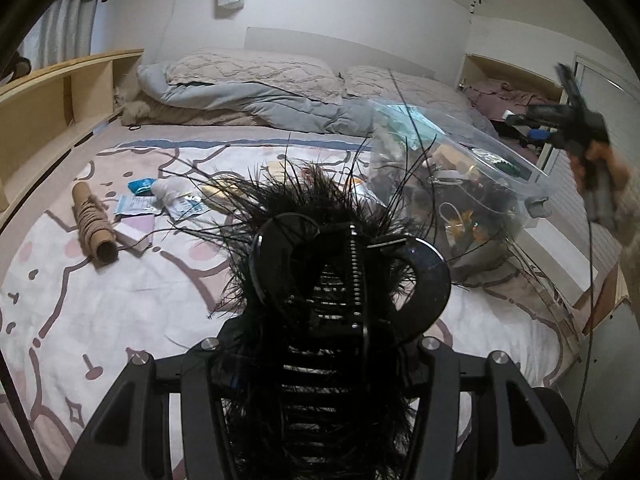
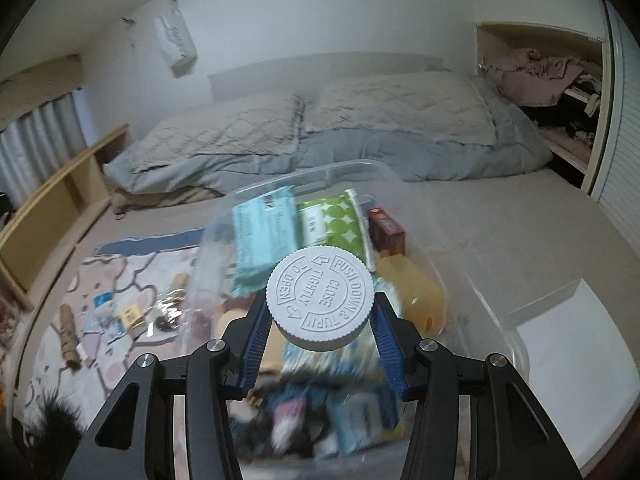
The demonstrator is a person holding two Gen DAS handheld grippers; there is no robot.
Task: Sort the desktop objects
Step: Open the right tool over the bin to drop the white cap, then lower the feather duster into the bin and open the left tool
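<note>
At the bottom centre of the right wrist view, the right gripper (image 2: 321,312) pinches a white child-proof bottle cap (image 2: 320,303) over the clear plastic bin (image 2: 360,168) of packets. In the left wrist view, the left gripper (image 1: 320,280) clamps a black feathered hair clip (image 1: 344,268) at lower centre. Farther off, a cardboard twine spool (image 1: 94,224) lies at middle left on the bed blanket (image 1: 100,320).

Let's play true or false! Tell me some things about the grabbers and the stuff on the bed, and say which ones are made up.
1. The right gripper holds a white cap. True.
2. The left gripper holds a black feathery clip. True.
3. The clear plastic bin is empty. False: it holds packets and boxes.
4. The cardboard tube wound with string stands upright. False: it lies on the blanket.
</note>
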